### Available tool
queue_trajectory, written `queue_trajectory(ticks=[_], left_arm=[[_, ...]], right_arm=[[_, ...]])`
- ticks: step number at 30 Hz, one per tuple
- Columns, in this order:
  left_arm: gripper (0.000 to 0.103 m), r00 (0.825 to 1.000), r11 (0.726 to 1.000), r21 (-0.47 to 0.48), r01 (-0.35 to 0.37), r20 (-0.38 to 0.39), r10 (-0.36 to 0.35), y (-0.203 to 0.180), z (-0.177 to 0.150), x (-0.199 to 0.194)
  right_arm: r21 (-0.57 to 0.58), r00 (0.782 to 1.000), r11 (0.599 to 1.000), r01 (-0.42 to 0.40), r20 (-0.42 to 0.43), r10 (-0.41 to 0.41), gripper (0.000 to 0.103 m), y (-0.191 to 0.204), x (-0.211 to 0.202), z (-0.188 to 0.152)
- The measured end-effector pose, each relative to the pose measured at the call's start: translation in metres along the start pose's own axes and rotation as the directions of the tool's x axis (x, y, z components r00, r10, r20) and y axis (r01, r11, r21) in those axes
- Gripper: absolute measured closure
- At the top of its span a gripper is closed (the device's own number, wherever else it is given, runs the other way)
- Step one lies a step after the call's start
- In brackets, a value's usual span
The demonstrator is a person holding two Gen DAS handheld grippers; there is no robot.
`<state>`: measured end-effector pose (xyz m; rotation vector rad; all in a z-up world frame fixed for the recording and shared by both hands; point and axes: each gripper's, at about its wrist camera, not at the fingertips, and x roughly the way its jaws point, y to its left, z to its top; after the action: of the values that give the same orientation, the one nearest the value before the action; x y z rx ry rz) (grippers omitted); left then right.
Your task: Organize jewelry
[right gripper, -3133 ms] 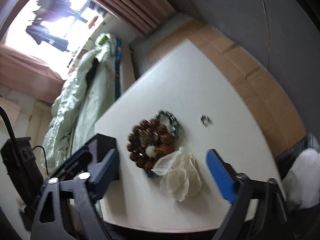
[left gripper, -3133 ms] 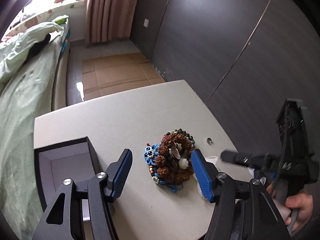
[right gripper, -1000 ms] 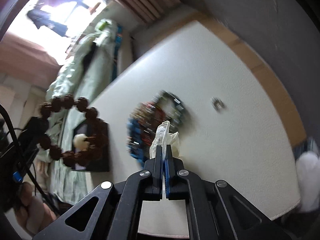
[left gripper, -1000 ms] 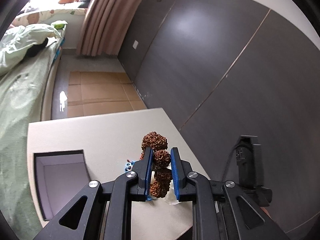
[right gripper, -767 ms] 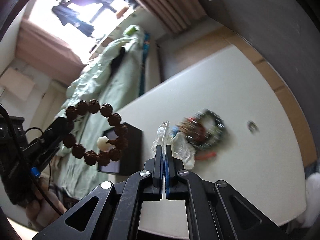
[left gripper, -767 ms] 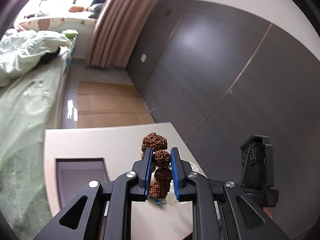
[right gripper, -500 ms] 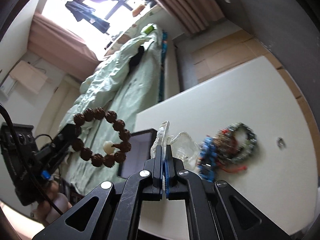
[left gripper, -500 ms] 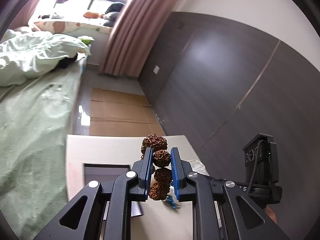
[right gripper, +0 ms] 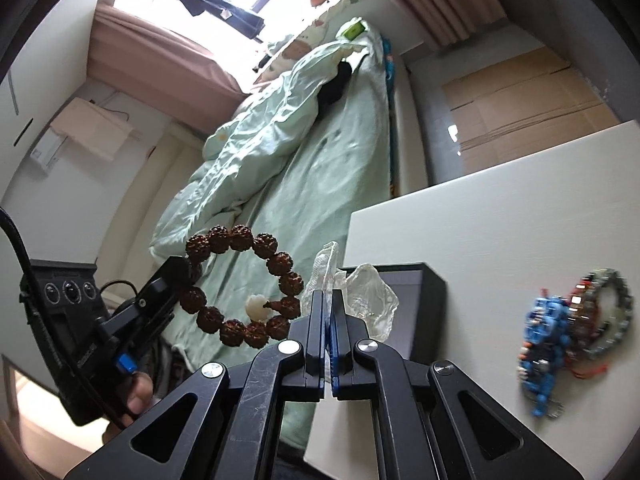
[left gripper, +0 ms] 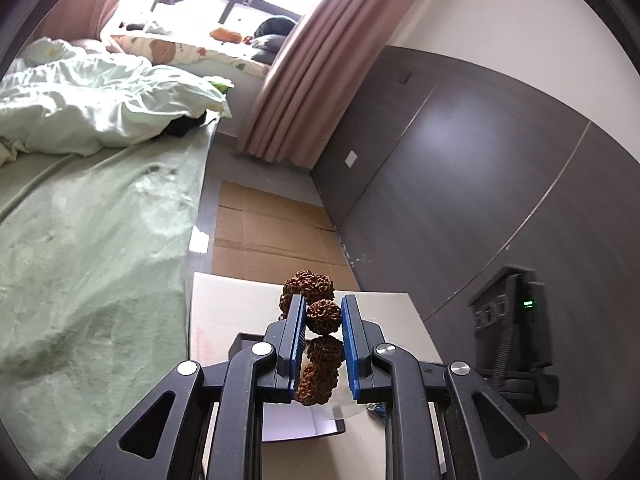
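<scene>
My left gripper (left gripper: pixel 323 312) is shut on a brown rough-bead bracelet (left gripper: pixel 316 340) and holds it up in the air above the table. The right wrist view shows the whole bracelet (right gripper: pixel 244 284) as a ring with one white bead, hanging from the left gripper. My right gripper (right gripper: pixel 329 300) is shut on a clear plastic bag (right gripper: pixel 360 296), held up beside the bracelet. A black open box (right gripper: pixel 424 308) stands on the white table (right gripper: pixel 500 208) behind the bag. Blue and dark bead bracelets (right gripper: pixel 576 320) lie in a pile on the table to the right.
A bed with a green quilt (left gripper: pixel 92 208) runs along the left of the table. A dark panelled wall (left gripper: pixel 460 184) is to the right. Cardboard sheets (left gripper: pixel 272 236) cover the floor beyond the table.
Both grippers have risen and tilted up from the table. The brown bracelet left the pile in the left gripper, and the right gripper took the plastic bag up beside it.
</scene>
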<state>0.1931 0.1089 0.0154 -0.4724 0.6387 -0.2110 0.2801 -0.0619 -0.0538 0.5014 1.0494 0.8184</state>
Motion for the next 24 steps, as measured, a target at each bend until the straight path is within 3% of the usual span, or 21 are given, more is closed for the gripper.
queue_trajectory(ticks=[1, 2, 4, 18, 21, 24], left_arm=[[0.085, 1.0, 1.0, -0.003, -0.003, -0.005, 0.003, 0.001, -0.001, 0.002], [0.085, 1.0, 1.0, -0.001, -0.007, -0.011, 0.007, 0.001, -0.002, 0.004], [0.085, 1.0, 1.0, 0.009, -0.013, -0.023, 0.013, -0.002, -0.005, 0.005], [0.084, 0.984, 0.999, 0.032, 0.004, -0.178, 0.002, -0.012, -0.023, 0.05], [0.075, 0.977, 1.0, 0.018, 0.002, -0.214, 0.002, -0.012, -0.027, 0.062], [0.065, 0.968, 0.996, 0.043, -0.076, -0.238, 0.084, -0.009, -0.032, 0.071]], right_arm=[[0.014, 1.0, 1.0, 0.0, -0.028, 0.0, 0.082, -0.003, 0.008, 0.001], [0.043, 0.997, 0.999, 0.001, -0.076, 0.002, 0.054, -0.009, 0.019, -0.001], [0.066, 0.996, 0.998, 0.02, -0.093, -0.014, 0.04, -0.018, 0.024, -0.004], [0.104, 0.99, 0.986, 0.132, 0.032, -0.136, 0.04, -0.046, -0.058, -0.004], [0.118, 0.988, 0.984, 0.131, 0.064, -0.139, 0.04, -0.052, -0.077, -0.007], [0.134, 0.984, 0.981, 0.14, 0.089, -0.153, 0.04, -0.059, -0.092, -0.009]])
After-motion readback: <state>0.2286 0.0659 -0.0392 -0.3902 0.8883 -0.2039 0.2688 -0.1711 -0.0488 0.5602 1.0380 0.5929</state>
